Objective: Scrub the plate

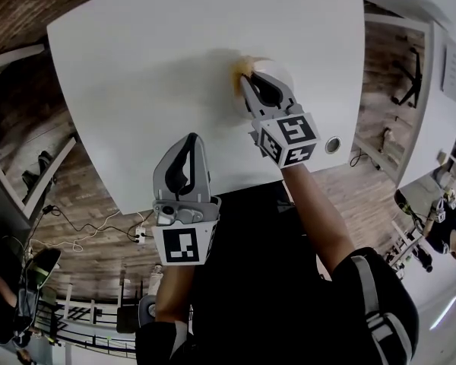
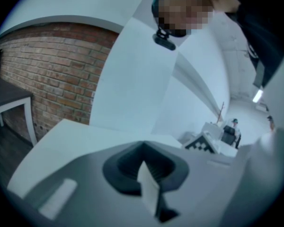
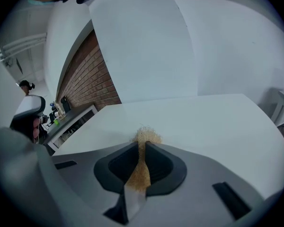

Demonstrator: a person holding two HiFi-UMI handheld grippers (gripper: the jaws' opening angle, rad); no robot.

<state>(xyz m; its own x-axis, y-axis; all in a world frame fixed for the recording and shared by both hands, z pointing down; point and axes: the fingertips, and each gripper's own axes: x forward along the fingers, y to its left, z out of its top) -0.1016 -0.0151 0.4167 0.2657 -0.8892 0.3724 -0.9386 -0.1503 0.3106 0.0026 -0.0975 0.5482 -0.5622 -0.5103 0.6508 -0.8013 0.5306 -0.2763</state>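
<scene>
Right gripper (image 1: 248, 82) clamped on the tan scrubber (image 3: 144, 138), at the plate (image 1: 286, 74) — the nearer arm; left gripper (image 1: 188, 143) closed on nothing, well apart toward the person.

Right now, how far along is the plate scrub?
Done: the right gripper is shut on the tan scrubber and has it at the white plate's edge on the table. In hand: scrubbing, though contact can't be confirmed. Left: no telling how much is clean; the left gripper, shut and empty, hangs clear of the plate.
</scene>
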